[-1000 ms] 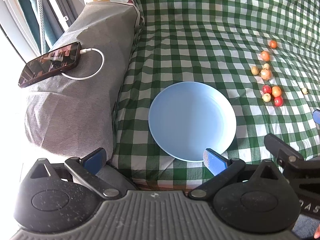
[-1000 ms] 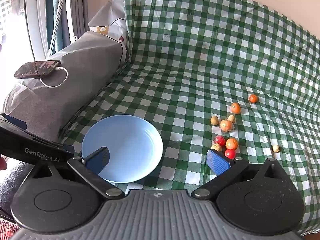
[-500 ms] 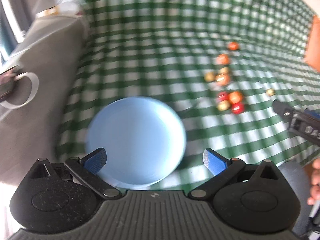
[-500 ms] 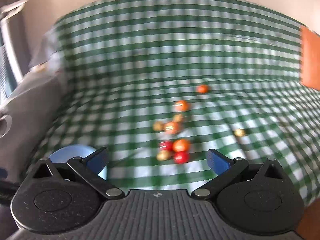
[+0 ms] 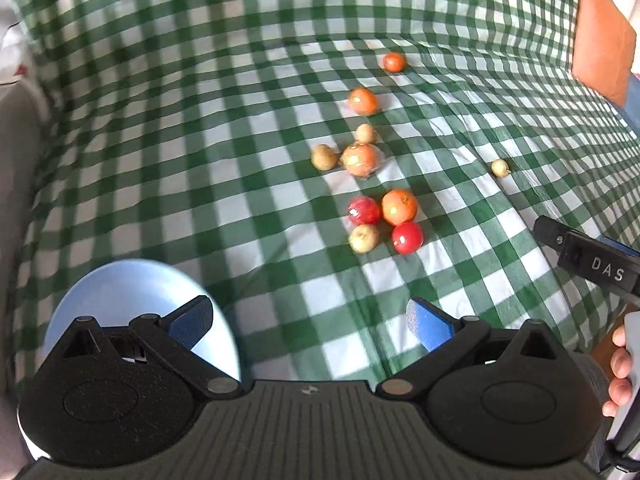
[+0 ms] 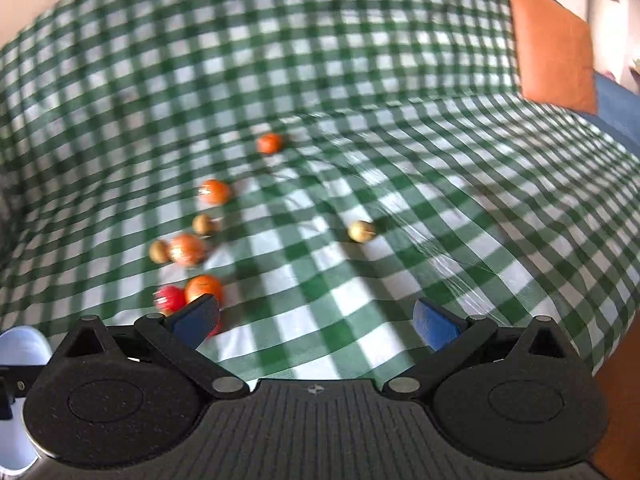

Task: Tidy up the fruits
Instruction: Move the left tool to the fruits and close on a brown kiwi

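Note:
Several small fruits lie loose on the green checked cloth: an orange one, two red ones, tan ones and further orange ones. One tan fruit lies apart to the right. The light blue plate sits at the lower left. My left gripper is open and empty, short of the fruit cluster. My right gripper is open and empty; its left finger covers part of the cluster. The lone tan fruit lies ahead of it.
An orange cushion leans at the far right, also in the right wrist view. A grey covered armrest borders the left. The right gripper's body shows at the right edge of the left wrist view.
Both grippers have swung to the right, from facing the plate toward the fruit cluster. The phone and armrest have left view. Both stay open.

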